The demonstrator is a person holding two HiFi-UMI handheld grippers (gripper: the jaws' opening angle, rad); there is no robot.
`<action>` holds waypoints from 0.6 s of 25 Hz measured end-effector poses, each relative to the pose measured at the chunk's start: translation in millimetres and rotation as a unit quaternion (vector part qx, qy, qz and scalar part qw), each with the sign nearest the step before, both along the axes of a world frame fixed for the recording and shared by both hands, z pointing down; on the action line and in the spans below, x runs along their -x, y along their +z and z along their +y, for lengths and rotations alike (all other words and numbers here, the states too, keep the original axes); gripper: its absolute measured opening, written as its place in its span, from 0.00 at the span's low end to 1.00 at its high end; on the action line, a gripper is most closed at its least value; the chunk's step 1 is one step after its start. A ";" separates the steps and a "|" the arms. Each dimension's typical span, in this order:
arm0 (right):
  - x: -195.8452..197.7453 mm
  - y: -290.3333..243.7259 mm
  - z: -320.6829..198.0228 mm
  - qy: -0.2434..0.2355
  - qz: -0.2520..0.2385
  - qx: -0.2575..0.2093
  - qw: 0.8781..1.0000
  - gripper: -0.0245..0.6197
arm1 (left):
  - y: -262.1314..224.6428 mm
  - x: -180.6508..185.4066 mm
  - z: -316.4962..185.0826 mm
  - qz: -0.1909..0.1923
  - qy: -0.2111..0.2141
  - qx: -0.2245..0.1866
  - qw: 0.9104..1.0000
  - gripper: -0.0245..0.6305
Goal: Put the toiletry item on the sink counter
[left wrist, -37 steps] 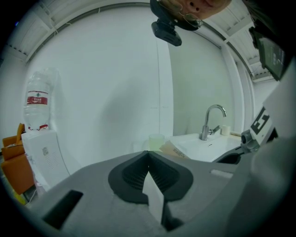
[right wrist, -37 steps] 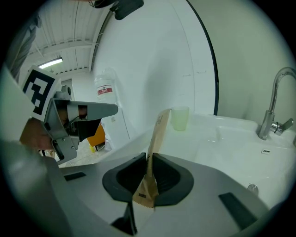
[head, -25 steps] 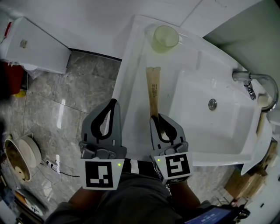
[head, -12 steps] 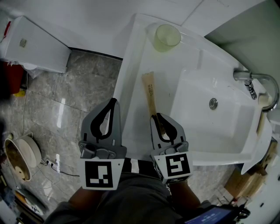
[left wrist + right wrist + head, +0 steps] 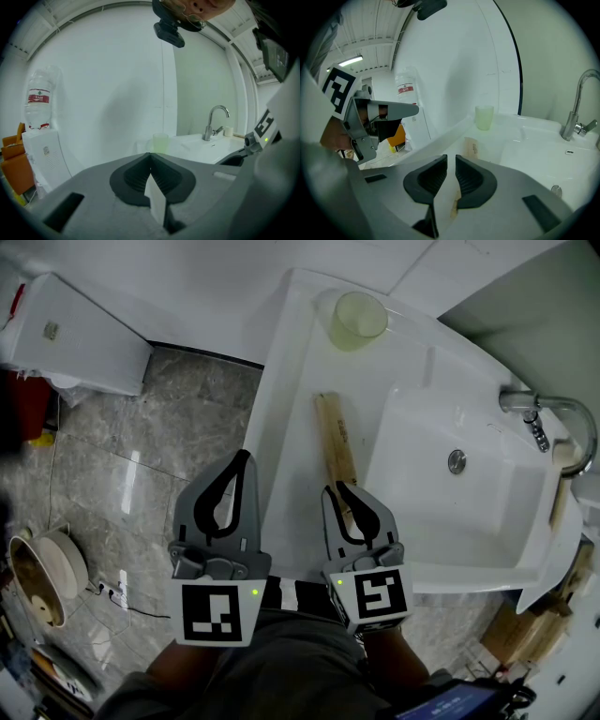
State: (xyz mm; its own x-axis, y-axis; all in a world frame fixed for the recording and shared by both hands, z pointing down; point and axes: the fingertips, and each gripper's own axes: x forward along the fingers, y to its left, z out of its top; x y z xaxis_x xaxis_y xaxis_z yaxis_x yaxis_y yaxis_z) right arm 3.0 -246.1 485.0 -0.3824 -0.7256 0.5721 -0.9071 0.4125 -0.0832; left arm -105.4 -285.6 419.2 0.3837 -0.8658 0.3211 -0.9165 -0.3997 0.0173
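Grey hand-held grippers, two, each bearing one marker cube.

- Right hand-held gripper [image 5: 338, 489] [image 5: 451, 160]: one. Its jaws are drawn to a narrow slit and pinch the near end of the toiletry item.
- Left hand-held gripper [image 5: 246, 457] [image 5: 151, 157]: one. Its jaws are pressed together on nothing. It hangs just left of the counter's edge, over the floor [image 5: 141, 456].
- Toiletry item [image 5: 336, 437] [image 5: 471, 148]: one, a long flat tan packet with small dark print. It runs from the right jaws over the white counter [image 5: 281, 427], left of the basin. Its far end leans slightly left.
- Cup [image 5: 356, 320] [image 5: 484, 117] [image 5: 160, 141]: one, pale green and translucent. It stands upright at the counter's far end, well apart from the packet.
- Basin [image 5: 487, 512]: one, white, with one drain.
- Tap [image 5: 534, 413]: one, chrome, on the right.

Change: one second ago the packet pointed straight away and reached farther toward the cup. Now it is slanted and stops shorter. Both grippers and the cup keep their places.
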 end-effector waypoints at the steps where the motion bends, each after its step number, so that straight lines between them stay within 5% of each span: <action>1: -0.5 -0.1 0.6 -0.001 0.002 0.000 1.000 0.11 | -0.5 0.0 0.3 0.000 0.000 0.000 1.000 0.05; 15: -3.1 -65.5 13.2 -0.022 -0.021 -0.080 0.996 0.09 | -49.8 -17.0 30.9 0.000 0.002 -0.044 0.999 0.05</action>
State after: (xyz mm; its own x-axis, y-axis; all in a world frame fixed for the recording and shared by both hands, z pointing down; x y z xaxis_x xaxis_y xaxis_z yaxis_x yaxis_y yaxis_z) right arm 6.1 -232.9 419.5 -0.4376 -0.7877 0.4336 -0.8847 0.4634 -0.0511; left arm -88.4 -254.7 369.4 0.3871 -0.8893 0.2435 -0.9150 -0.4031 -0.0175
